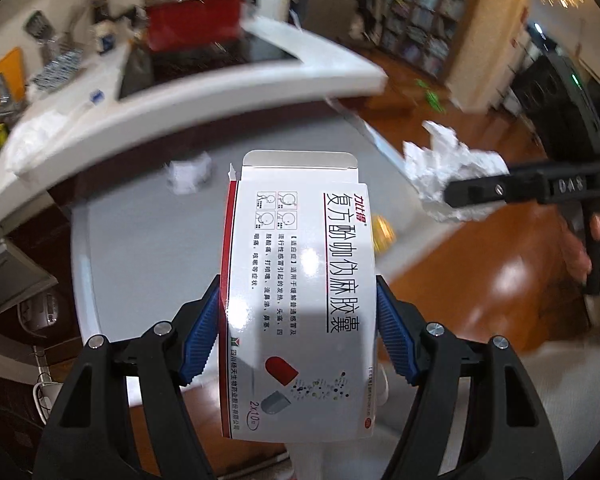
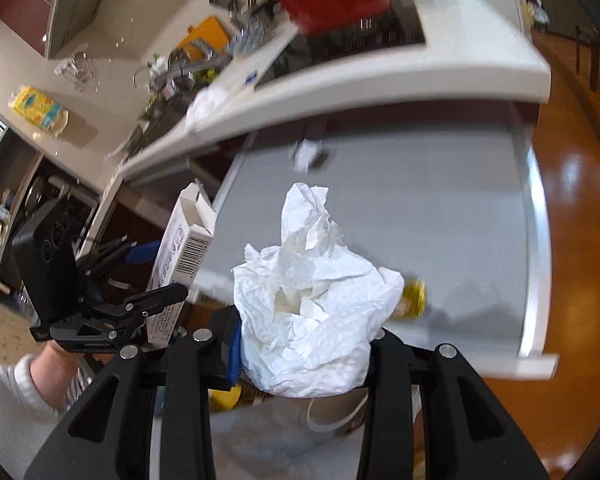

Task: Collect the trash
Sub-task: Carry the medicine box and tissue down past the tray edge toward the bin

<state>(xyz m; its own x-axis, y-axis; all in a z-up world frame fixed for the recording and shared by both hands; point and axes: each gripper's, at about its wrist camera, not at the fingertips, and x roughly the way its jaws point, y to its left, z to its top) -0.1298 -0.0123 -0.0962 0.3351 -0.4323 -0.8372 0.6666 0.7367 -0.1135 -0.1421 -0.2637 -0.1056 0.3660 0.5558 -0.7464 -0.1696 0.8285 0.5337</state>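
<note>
- White cardboard medicine box [image 1: 300,300] with a red edge stripe and printed capsules – it's clamped by its long sides between the left gripper's [image 1: 299,322] blue ribbed pads [image 1: 202,336], top flap open, held above the near edge of the grey table [image 1: 148,248].
- Crumpled white paper tissue [image 2: 312,312] – a fat wad, pinched in the right gripper [image 2: 306,350], carried over the table's near side.
- Left on the grey surface: a small white scrap [image 2: 308,154] at the far side and a blurred yellow item [image 2: 414,300] just behind the tissue.
- White kitchen counter [image 2: 380,96] beyond, cluttered.
</note>
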